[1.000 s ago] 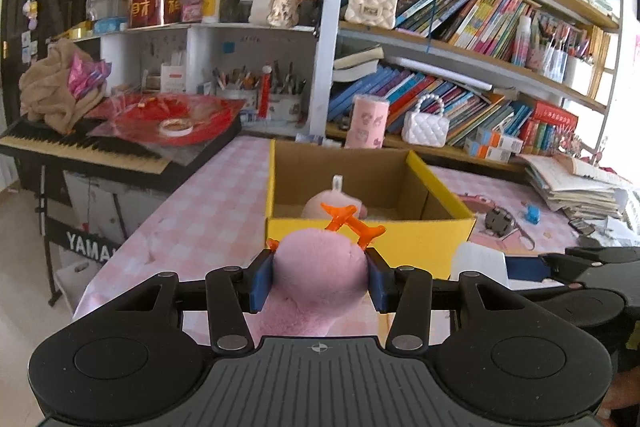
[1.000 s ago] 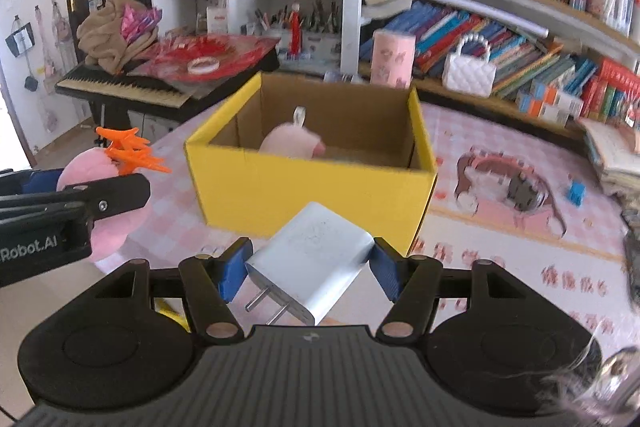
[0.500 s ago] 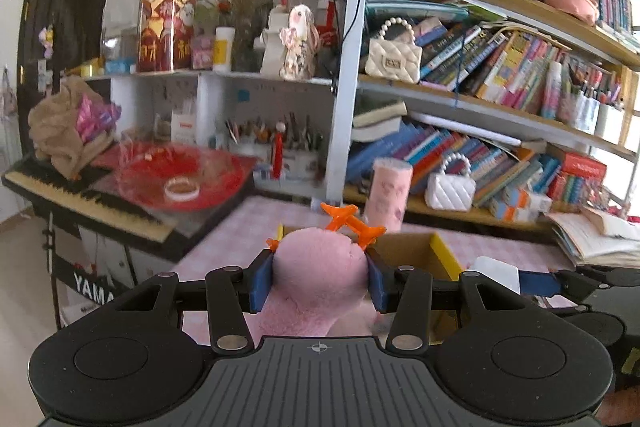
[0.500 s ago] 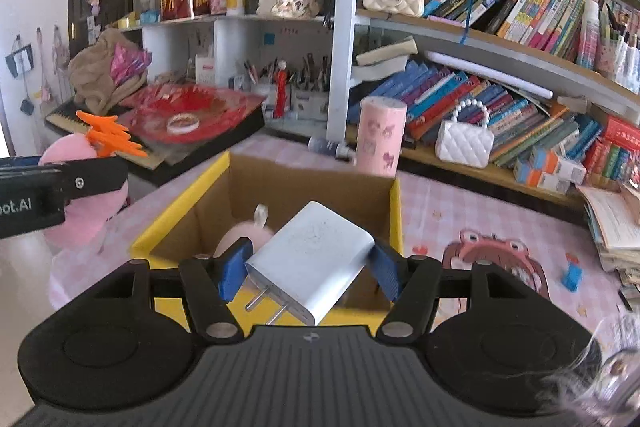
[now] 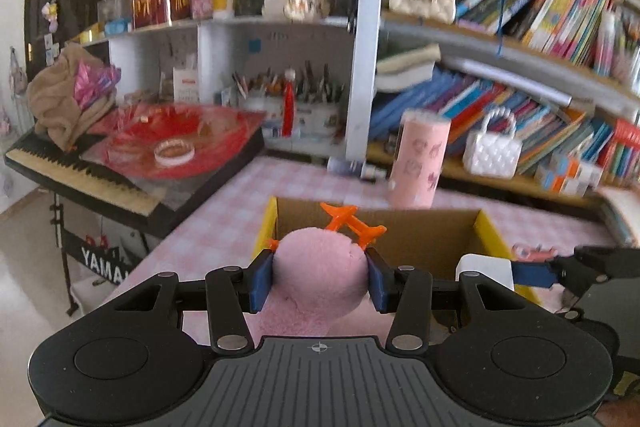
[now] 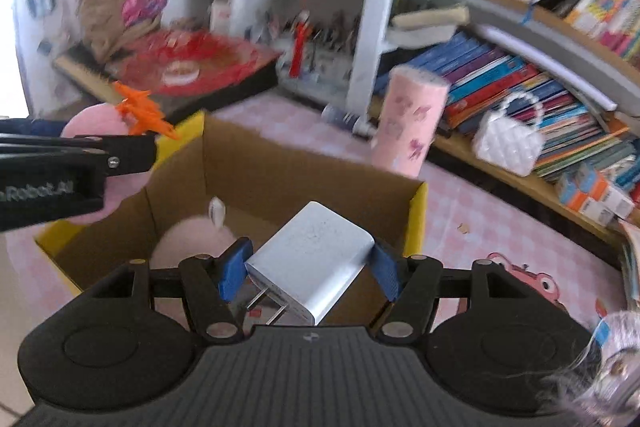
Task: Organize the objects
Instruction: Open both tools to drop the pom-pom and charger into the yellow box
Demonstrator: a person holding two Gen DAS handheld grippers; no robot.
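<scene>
The big open cardboard box with yellow outside walls (image 6: pixel 416 219) sits on the pink checked tablecloth (image 6: pixel 472 211). It is the place where loose things go, so everything here is told from the box.

Inside the box, low on its floor, lies a soft pink plush toy with a small white tag (image 6: pixel 192 239). It is already put away.

Over the near left rim of the box hangs a round fuzzy pink plush ball with orange plastic antlers on top (image 5: pixel 320 271). The left gripper (image 5: pixel 320 277) pinches it from both sides with its blue pads, so it cannot fall while it is carried. Its antlers stick up above the pads.

Over the near right part of the box hangs a small white plug-in charger block with two metal prongs (image 6: pixel 312 263). The right gripper (image 6: pixel 310 267) squeezes its two flat sides, because flat sides do not slip. The prongs point back toward the gripper.

Both things look ready to be let go into the box.
</scene>
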